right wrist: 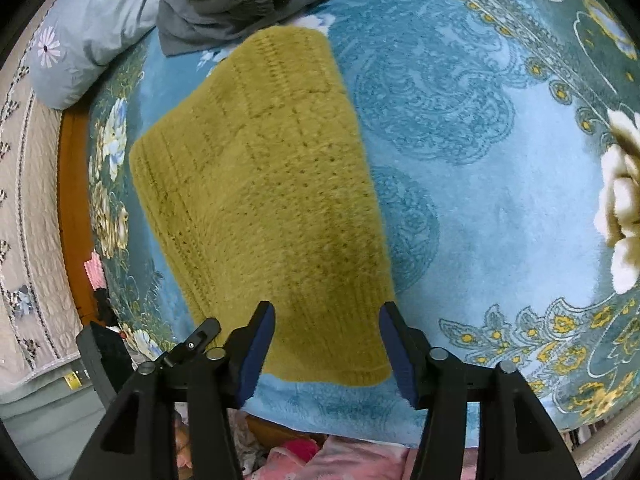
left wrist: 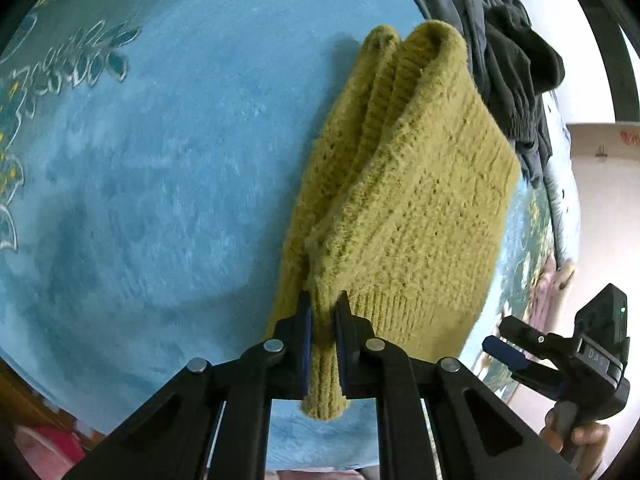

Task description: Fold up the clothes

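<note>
Blue blanket point(left wrist: 140, 180) below — left gripper point(left wrist: 324, 320) pinching sweater point(left wrist: 420, 208).

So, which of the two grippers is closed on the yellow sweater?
The left gripper: its blue pads pinch a bunched corner of the yellow sweater. The right gripper stands open above the hem, its pads clear of the knit.

Black gripper point(left wrist: 324, 320) with blue pads, silver pivots.
</note>
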The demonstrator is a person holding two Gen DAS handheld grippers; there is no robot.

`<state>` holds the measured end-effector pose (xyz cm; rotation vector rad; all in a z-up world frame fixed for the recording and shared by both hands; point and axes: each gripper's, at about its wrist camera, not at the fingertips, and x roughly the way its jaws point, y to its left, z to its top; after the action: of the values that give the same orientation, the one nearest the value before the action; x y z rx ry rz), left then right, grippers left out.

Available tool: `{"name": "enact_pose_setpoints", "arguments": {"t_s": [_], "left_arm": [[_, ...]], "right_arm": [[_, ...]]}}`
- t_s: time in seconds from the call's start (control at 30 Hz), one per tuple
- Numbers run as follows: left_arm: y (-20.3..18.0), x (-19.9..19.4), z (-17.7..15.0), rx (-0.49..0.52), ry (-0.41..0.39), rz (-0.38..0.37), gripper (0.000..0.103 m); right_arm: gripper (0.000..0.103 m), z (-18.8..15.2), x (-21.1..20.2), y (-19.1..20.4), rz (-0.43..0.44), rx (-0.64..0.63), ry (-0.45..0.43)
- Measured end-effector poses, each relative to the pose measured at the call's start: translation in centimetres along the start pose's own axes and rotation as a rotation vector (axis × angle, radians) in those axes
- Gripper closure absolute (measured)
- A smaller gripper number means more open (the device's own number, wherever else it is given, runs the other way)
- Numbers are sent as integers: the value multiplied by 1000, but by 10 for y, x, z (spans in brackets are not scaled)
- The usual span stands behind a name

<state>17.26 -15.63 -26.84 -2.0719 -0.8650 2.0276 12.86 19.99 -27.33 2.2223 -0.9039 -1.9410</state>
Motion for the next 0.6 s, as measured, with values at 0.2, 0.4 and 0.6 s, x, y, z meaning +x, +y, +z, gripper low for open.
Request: {"name": "enact_pose_setpoints", "arguments": {"t_s": [0.2,0.4,0.6], "left_arm": [[5,1,-9,-27,-5,-4,92],[14,10,-16,-67,8,83,91],[52,8,-22,-211,33,165,97]], "right_arm": [[38,-7,8,-21,51,30,9],[34,-13,31,-35,110,26,49],[34,-15,55,-47,151,26,58]]}}
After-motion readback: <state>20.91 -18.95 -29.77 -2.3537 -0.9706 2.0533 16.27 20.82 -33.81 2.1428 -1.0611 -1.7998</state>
